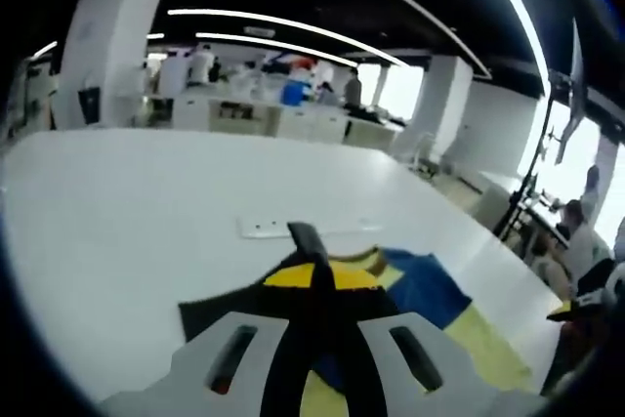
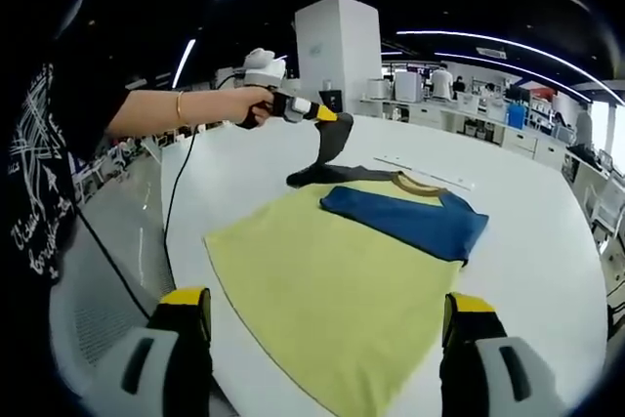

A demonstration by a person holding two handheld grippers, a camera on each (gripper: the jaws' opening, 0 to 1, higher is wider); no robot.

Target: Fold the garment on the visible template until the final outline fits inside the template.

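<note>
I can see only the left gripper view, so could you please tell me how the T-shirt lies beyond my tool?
Observer: The yellow T-shirt lies spread flat on the white table, with its hem toward the right tool and its collar on the far side.
Operator: Thank you. Is the right tool holding anything?
Observer: No, its jaws stand wide open with nothing between them.
Operator: And where is the sleeve that I have gripped?
Observer: The left tool holds the black sleeve raised off the table, hanging down toward the shoulder.
</note>
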